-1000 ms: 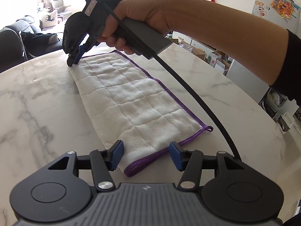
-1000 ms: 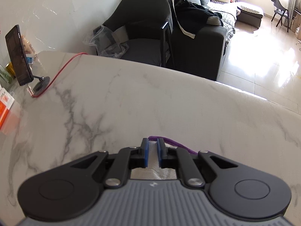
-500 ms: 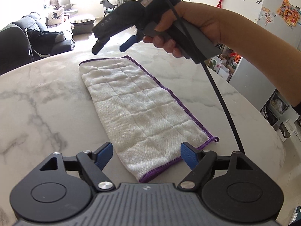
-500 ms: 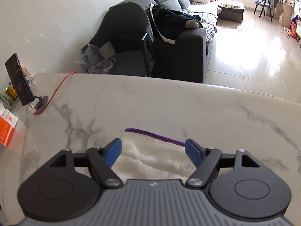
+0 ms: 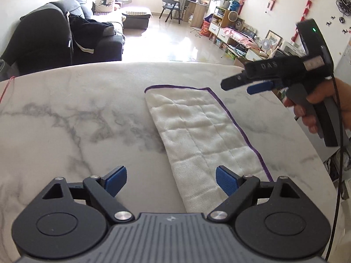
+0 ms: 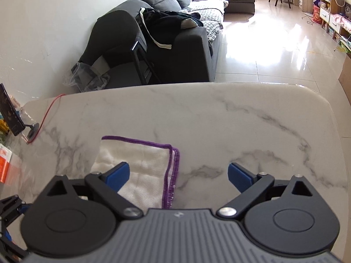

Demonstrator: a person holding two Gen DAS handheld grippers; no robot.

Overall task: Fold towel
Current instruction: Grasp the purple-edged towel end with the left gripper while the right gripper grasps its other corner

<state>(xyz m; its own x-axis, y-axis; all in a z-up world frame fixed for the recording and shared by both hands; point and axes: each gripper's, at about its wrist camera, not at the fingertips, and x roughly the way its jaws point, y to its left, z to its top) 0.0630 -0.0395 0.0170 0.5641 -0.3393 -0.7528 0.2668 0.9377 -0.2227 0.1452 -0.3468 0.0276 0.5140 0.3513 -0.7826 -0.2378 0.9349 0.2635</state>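
- Jaws of our left gripper (image 5: 169,180) had just been opening and stood wide, empty.
- Jaws of our right gripper (image 6: 178,175) likewise stood wide, empty.
- The towel (image 5: 204,135), folded into a strip on the marble table (image 5: 76,120), lay under the right pad of the left gripper and the left pad of the right one.
- For the next fold, we judged it best to pinch both near-end corners squarely, through all layers.

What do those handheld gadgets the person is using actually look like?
Each is a black pistol-shaped tool. The left gripper and right gripper both have two black linkage arms ending in blue padded fingers, silver pivot screws, and a ribbed grey body between round black discs. Seen from the left wrist, the right one has a grey handle, a green light, white lettering and a thin black cable.
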